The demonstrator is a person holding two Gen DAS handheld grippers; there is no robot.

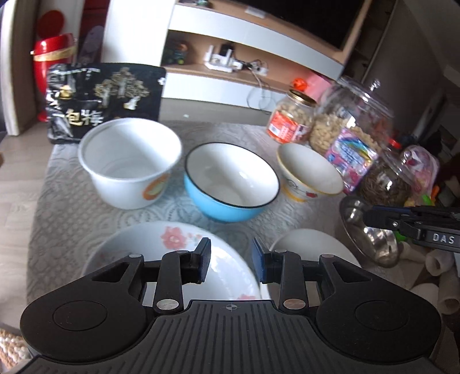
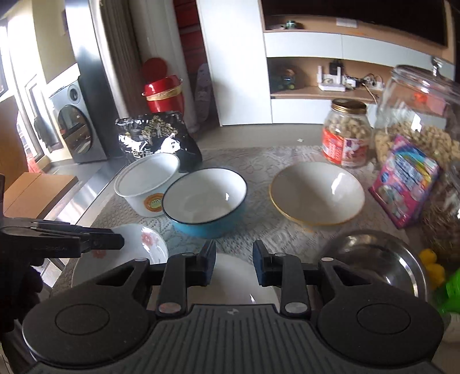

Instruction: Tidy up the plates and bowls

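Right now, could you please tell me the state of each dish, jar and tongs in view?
Left tongs: open, holding nothing.
Right tongs: open, holding nothing.
Blue bowl: upright, empty.
White tub: upright, empty.
Gold-rimmed bowl: upright, empty.
Floral plate: flat, unstacked.
Steel bowl: upright.
Peanut jar: lid on.

This is a home, a living room with a dining corner. A table (image 2: 287, 230) under a lace-patterned cloth carries household bowls (image 1: 230, 184), a flowered plate (image 1: 172, 247), snack jars (image 2: 346, 135) and a black snack bag (image 1: 103, 95). Behind it stands a white-and-wood shelf unit (image 1: 258, 49) with a dark television (image 1: 310, 17), a router with cables and small toys. A speaker (image 2: 77, 126) stands on the wood-look floor, and a red canister (image 2: 164, 92) stands nearby.
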